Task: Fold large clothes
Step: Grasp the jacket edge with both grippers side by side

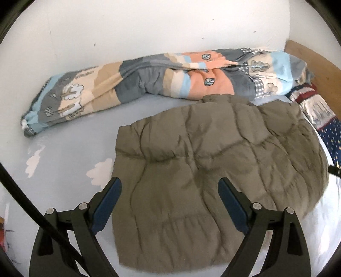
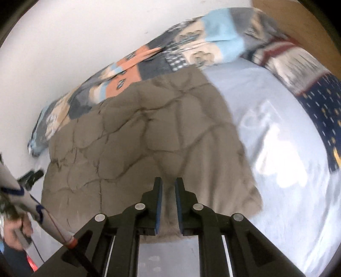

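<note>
Olive puffer jacket (image 1: 202, 170) lies flat on a pale blue bedsheet (image 1: 64, 153), long axis running from the near edge of the bed toward the white wall (image 1: 127, 25), far end touching a rolled patterned duvet (image 1: 138, 78).

Left wrist view: left gripper (image 1: 170, 204) spread wide above the jacket's near hem, nothing grasped.

Right wrist view alone shows a hand (image 2: 15, 232) at far left. Right gripper (image 2: 168, 187) clenched on a pinch of jacket fabric at the near hem. Navy patterned pillow (image 2: 319, 102), wooden headboard (image 2: 287, 12) at right.
</note>
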A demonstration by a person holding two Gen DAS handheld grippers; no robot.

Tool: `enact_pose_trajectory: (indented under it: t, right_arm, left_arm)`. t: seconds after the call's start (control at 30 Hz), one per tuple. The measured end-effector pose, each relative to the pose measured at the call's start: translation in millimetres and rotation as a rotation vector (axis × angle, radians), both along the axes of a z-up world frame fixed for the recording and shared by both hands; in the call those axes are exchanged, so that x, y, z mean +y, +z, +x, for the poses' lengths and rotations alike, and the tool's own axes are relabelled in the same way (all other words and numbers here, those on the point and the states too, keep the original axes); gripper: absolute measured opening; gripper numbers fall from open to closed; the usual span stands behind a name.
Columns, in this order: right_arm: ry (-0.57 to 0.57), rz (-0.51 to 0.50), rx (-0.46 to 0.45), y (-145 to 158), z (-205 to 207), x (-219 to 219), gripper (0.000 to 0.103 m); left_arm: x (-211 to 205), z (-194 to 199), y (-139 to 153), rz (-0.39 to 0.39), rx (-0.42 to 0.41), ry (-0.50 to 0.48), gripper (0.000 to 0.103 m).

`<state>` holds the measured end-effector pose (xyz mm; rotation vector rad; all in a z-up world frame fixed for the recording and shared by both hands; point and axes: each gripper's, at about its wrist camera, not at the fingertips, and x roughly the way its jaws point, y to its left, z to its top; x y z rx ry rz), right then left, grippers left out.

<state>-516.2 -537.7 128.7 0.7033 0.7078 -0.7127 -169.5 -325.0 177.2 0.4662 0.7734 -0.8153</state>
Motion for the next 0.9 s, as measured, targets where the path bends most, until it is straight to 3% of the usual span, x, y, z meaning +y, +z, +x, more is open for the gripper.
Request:
enact_pose_trajectory:
  t: [0.07, 0.17, 0.37, 0.7, 0.9]
  right_arm:
    - [-0.06, 0.036, -0.022, 3, -6, 2, 0.012]
    - [-0.108, 0.051, -0.078, 7, -21, 22, 0.027]
    - [-0.09, -0.013, -0.052, 1, 4, 33, 0.027]
    - [-0.075, 0.026, 0.04, -40, 30, 11, 0.027]
    - [-0.075, 0.034, 0.089, -54, 42, 7, 0.028]
  left_arm:
    - [13, -21, 2, 0.024, -0.027, 0.013, 0.092]
    - [35, -46, -8, 0.053, -0.04, 0.071, 0.092]
    - [68, -46, -49, 0.032, 0.013, 0.25, 0.092]
    - [41, -19, -81, 0.117, -0.024, 0.233, 0.092]
    - [43, -8, -90, 0.117, 0.025, 0.228, 0.099]
